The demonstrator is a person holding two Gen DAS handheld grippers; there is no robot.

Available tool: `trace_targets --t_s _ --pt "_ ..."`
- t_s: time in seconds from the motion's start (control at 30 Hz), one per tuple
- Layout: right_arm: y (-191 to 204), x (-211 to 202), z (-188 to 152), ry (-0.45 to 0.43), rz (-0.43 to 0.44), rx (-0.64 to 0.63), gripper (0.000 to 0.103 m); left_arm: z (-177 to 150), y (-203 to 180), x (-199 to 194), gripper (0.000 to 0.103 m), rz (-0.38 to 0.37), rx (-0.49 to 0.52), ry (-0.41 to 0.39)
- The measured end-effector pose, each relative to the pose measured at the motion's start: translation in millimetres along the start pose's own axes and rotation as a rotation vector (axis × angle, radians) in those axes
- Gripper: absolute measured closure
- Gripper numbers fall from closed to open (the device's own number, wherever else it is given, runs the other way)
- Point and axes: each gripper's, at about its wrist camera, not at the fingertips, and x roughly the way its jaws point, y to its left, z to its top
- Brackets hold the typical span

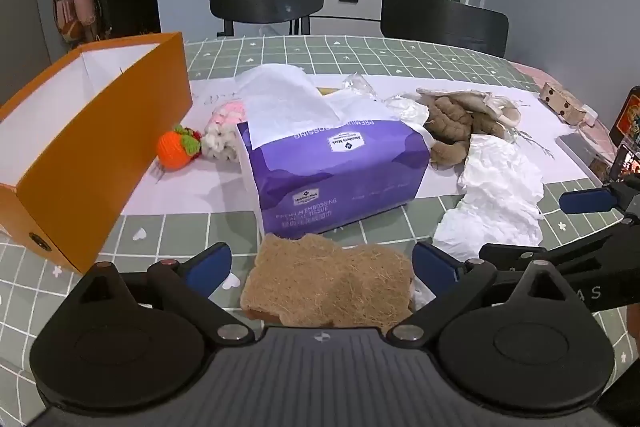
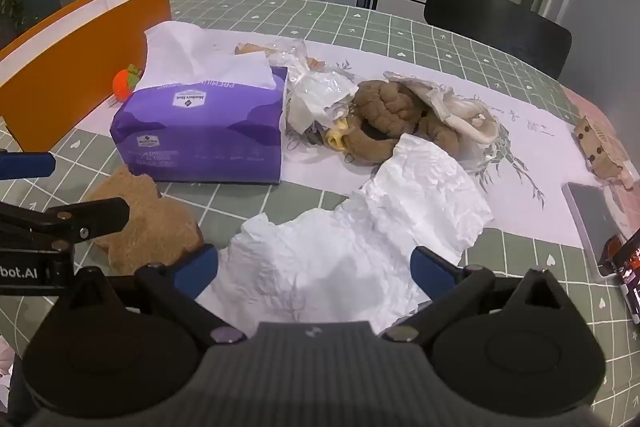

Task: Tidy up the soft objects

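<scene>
Left gripper (image 1: 322,263) gapes wide over the fibrous pad (image 1: 326,281) — light, springy, probably scratchy — so we pinch its side edges.

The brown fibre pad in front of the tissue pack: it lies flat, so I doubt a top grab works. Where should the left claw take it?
Take the brown fibre pad by its near edge, coming in low from the near side. It lies flat between the open left claw, so pinching one thin edge suits better than spanning its width.
</scene>
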Motion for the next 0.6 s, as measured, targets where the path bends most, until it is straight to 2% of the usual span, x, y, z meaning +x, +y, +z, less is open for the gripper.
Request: trace_targets --t_s 0.13,0.27,0.6 --pt "0.4 0.9 0.0 0.0 -0.004 -0.003 0.003 4.2 3.5 -1.9 0.0 -0.032 -0.004 -0.013" --pt "-0.1 3.0 0.4 0.003 -0.002 -0.001 0.003 -1.7 -5.2 -0.8 0.0 -0.01 0.024 -0.025" --pt "-0.5 -0.3 0.8 -0.001 -0.009 -0.004 0.003 -2.6 -3.3 -2.5 0.0 -0.027 0.015 -0.032"
